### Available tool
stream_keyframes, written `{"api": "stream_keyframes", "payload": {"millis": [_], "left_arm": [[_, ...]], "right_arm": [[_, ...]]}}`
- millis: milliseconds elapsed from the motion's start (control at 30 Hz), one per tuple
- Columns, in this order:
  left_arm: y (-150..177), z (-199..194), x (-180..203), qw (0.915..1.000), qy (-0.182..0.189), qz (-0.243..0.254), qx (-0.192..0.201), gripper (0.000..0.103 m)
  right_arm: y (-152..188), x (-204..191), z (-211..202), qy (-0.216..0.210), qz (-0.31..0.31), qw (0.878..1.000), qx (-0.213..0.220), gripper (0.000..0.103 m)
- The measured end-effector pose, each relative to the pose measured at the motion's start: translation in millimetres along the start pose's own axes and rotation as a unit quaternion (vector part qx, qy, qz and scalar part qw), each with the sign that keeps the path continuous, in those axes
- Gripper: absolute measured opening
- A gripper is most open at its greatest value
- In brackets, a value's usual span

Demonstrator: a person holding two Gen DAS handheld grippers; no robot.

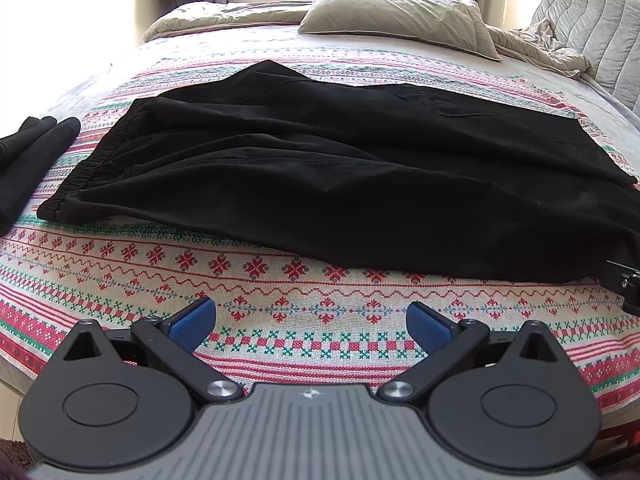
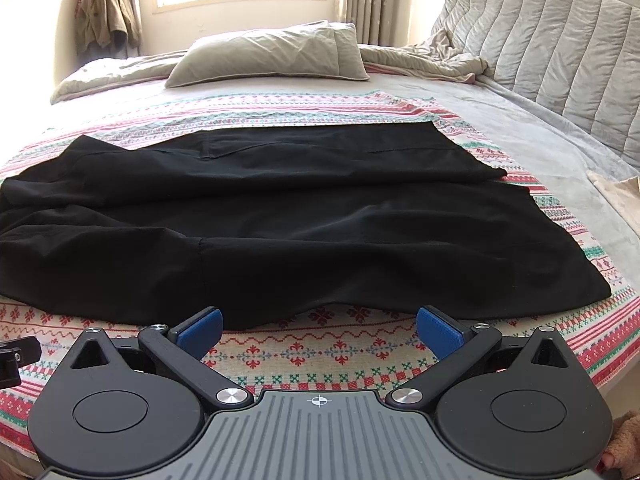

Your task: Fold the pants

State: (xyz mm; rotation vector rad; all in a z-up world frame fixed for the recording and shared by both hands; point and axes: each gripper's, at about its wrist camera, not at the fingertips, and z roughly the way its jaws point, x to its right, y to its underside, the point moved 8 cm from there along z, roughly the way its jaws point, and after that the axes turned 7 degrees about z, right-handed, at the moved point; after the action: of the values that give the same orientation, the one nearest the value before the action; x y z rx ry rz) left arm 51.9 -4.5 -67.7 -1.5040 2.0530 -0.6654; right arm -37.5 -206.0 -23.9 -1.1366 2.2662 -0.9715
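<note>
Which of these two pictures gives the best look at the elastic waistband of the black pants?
The left wrist view: the gathered waistband of the black pants lies in full sight at their left end. In the right wrist view the pants run off the left edge, so the waistband is cut off.

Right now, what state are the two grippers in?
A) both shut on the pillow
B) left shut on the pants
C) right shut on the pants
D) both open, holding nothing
D: the left gripper and right gripper both show spread blue pads, short of the black pants.
</note>
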Motion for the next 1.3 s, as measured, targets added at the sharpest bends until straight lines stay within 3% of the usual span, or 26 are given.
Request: {"api": "stream_keyframes", "payload": {"millis": [800, 1067, 1300], "left_arm": [[3, 1, -3, 1.0, 0.0, -0.006, -0.002, 0.103], [4, 1, -16, 0.9996, -0.012, -0.018, 0.016, 0.103], [6, 7, -27, 0.9989, -0.005, 0.024, 0.04, 0.103]], "right_arm": [[1, 11, -3, 0.018, -0.002, 1.0, 0.009, 0.103], [7, 16, 0, 0.026, -0.004, 1.0, 0.002, 0.103], [12, 28, 5, -0.026, -0.005, 1.0, 0.015, 0.103]]}}
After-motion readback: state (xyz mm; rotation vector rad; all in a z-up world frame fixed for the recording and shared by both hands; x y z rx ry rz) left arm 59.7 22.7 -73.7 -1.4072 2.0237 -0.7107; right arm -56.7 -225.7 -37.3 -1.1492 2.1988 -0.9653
